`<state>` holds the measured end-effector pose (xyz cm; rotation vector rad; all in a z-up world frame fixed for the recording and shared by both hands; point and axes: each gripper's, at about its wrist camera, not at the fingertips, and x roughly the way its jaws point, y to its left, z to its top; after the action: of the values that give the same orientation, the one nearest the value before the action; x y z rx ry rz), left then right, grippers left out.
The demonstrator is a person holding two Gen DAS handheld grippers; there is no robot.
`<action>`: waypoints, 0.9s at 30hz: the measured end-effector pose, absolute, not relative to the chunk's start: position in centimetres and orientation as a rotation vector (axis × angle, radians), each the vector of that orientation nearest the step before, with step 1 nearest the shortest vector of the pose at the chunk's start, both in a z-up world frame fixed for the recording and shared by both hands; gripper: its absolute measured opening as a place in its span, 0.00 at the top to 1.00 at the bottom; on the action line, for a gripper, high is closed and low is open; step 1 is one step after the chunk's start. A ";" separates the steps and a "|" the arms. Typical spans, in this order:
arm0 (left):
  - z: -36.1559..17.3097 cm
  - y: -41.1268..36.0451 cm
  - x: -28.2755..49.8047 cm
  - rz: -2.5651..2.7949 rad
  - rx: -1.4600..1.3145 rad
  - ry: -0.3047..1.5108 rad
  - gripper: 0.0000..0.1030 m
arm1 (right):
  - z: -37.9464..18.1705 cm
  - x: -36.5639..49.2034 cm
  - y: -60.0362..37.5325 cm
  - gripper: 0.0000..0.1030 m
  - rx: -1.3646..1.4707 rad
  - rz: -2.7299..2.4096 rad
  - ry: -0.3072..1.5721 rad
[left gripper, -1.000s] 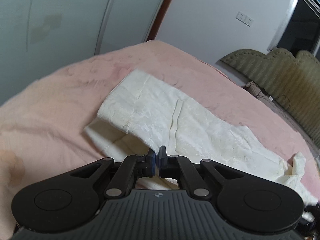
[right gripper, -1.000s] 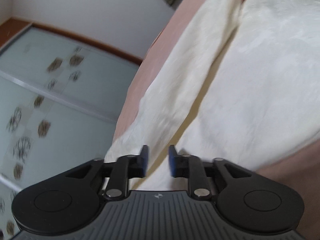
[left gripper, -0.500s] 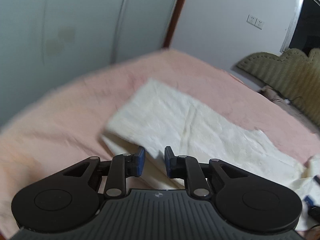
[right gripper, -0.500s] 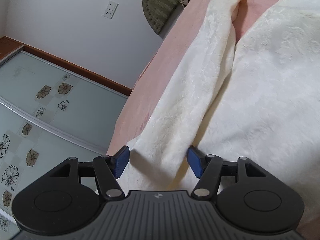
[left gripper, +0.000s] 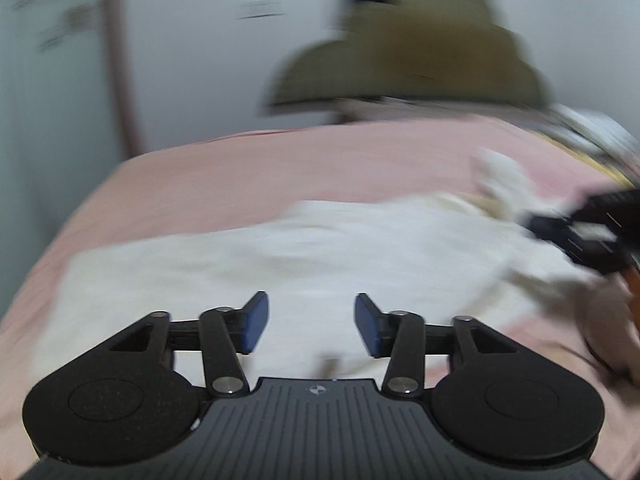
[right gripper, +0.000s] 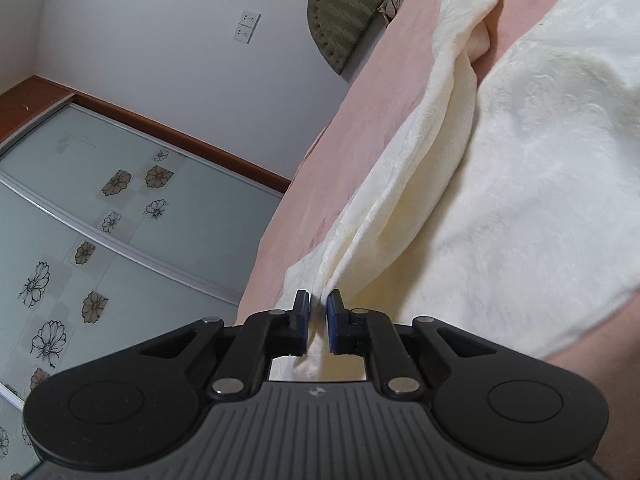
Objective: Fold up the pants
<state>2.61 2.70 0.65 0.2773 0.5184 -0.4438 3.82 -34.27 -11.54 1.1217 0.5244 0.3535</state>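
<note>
Your cream pants lie spread on the pink bed, a soft, plush fabric with a faint embossed pattern, flattened into a long band with a crumpled end toward the olive ribbed headboard. Taking the pants as the landmark: your left gripper hovers over their near edge with its blue pads standing well apart, nothing between them but the cloth lying below; its jaws have just been opening, and that view is smeared, so fine detail is lost. At the right end of the pants in that same view, a dark blurred shape is your other tool, with part of a hand below it. In the right wrist view, your right gripper has just closed and now pinches a raised fold at the edge of the pants, a ridge of cloth rising from between the pads and running away toward the headboard. That gripper is rolled so the bed looks steeply tilted, with the flower-patterned sliding wardrobe doors off to the left of the pants.
</note>
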 end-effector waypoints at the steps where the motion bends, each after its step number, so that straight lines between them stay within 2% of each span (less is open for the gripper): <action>1: 0.2 1.6 2.2 -0.496 0.333 0.501 0.36 | -11.6 3.6 -34.3 0.91 1.130 0.350 0.532; 6: -2.2 -2.7 0.8 -0.594 0.549 0.400 0.34 | -12.3 2.9 -34.5 0.93 1.133 0.346 0.565; 16: -3.8 -5.3 2.3 -0.634 0.626 0.419 0.35 | -14.7 3.7 -34.7 0.90 1.247 0.283 0.687; 23: -5.5 -6.0 2.4 -0.634 0.705 0.416 0.34 | -15.2 5.3 -34.3 0.90 1.290 0.281 0.665; 27: -5.6 -5.9 3.0 -0.626 0.702 0.418 0.29 | -15.1 5.4 -34.5 0.87 1.291 0.263 0.650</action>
<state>2.95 -5.90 -5.64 0.7020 0.4183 -0.6265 5.43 -34.54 -15.10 1.2909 0.6498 0.2632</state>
